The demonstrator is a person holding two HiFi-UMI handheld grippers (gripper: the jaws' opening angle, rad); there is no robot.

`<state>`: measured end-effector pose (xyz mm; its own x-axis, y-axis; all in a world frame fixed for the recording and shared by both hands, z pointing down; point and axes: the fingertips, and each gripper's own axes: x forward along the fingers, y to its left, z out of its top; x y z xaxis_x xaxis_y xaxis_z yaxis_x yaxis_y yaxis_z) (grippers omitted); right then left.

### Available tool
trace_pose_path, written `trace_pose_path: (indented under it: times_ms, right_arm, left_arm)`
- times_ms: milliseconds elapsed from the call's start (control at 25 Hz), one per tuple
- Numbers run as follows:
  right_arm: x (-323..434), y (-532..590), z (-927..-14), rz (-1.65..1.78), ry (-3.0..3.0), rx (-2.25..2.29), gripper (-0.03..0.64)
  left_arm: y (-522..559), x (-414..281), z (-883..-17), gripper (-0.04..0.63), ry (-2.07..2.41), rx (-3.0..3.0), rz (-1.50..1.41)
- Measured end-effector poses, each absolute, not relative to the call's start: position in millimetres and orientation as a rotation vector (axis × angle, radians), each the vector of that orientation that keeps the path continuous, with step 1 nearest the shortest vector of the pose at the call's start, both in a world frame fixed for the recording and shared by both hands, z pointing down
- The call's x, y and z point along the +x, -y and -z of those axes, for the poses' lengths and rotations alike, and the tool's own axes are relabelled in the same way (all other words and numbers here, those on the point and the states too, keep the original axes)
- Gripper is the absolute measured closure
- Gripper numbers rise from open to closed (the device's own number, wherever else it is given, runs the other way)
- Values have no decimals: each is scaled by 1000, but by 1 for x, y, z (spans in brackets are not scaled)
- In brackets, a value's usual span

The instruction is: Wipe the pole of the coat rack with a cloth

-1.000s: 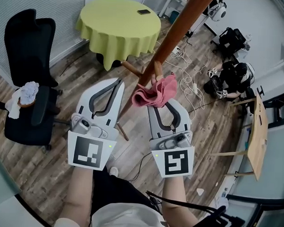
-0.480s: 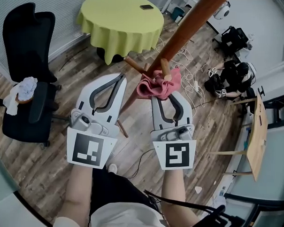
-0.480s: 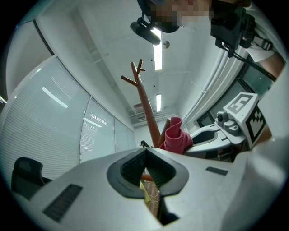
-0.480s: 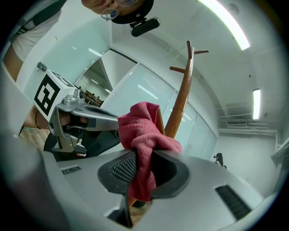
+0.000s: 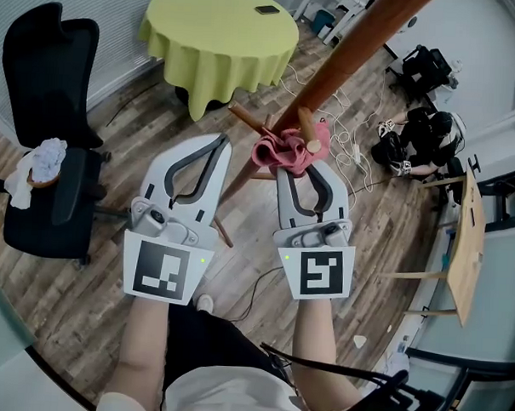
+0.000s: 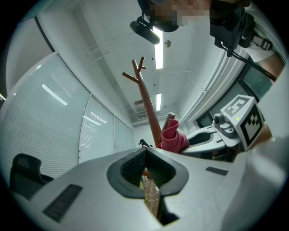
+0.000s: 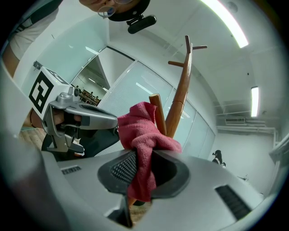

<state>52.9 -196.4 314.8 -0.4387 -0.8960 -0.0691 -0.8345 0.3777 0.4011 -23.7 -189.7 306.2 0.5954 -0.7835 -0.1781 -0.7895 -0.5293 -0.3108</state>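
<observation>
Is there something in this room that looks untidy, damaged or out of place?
Nothing looks damaged or spilled. Two untidy things: a crumpled white cloth lies on the seat of the black office chair, and loose white cables sprawl over the wooden floor near the coat rack pole.

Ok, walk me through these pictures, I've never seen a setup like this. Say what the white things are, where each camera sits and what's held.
No robot here: a person holds a two-jaw gripper in each hand. The head view looks down from the person's head; each gripper view rides on its gripper, looking along the jaws. The left gripper is shut, with nothing in it. The right gripper is shut on a pink cloth, raised at a peg of the brown coat rack pole. On the floor stand a black chair and a yellow-green round table.
</observation>
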Motion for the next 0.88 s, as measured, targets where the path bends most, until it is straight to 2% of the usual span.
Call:
trace_pose_path:
  times_ms: [880]
  right_arm:
    - [38,203,-355,533,2440,1486,535]
  left_arm:
    - [192,-36,-329,583,-1282,-2508,-1]
